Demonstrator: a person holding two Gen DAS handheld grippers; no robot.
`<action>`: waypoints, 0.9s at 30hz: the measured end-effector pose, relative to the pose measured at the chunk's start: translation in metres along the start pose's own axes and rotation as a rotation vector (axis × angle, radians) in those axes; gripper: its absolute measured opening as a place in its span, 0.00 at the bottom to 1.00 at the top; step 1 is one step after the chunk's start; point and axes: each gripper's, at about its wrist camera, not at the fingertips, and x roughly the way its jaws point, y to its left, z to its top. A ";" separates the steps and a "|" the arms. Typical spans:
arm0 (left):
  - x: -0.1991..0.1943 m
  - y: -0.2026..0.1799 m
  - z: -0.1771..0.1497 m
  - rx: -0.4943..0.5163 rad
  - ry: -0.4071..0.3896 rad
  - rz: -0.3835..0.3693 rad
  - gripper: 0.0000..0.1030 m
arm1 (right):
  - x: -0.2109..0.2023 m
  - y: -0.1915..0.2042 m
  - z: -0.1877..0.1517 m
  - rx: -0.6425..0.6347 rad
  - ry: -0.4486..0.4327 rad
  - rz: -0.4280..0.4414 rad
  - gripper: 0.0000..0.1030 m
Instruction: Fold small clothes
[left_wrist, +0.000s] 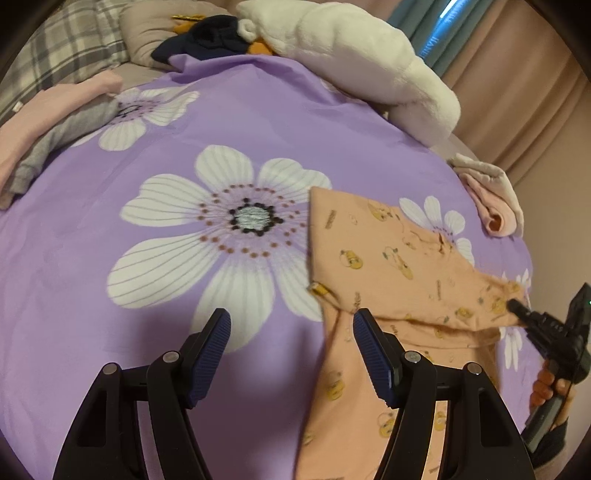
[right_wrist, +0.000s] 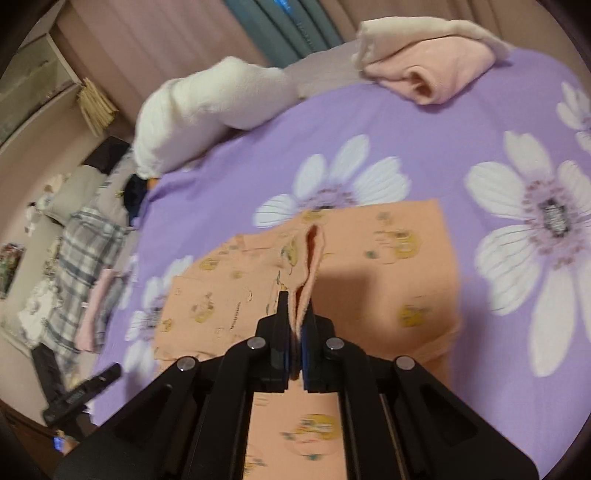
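Peach cloth sits pinched in the tightly closed right gripper (right_wrist: 297, 325), which lifts one edge of the garment (left_wrist: 388, 258) so it can fold over. Left gripper (left_wrist: 291, 336) waits wide apart, empty, at the garment's near edge. Farther on the purple sheet (left_wrist: 184, 147) lie folded clothes (right_wrist: 436, 70).

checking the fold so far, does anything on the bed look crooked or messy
The peach garment lies askew on the purple sheet, one part pinched up by the right gripper. Nothing else stands out.
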 end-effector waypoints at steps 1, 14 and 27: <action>0.004 -0.005 0.001 0.010 0.006 -0.002 0.66 | 0.006 -0.003 -0.001 0.009 0.019 -0.013 0.08; 0.058 -0.081 0.012 0.267 0.024 0.028 0.55 | 0.004 -0.010 -0.017 -0.144 -0.008 -0.065 0.20; 0.078 -0.078 -0.004 0.274 0.107 0.024 0.37 | 0.032 -0.017 -0.049 -0.206 0.129 -0.137 0.13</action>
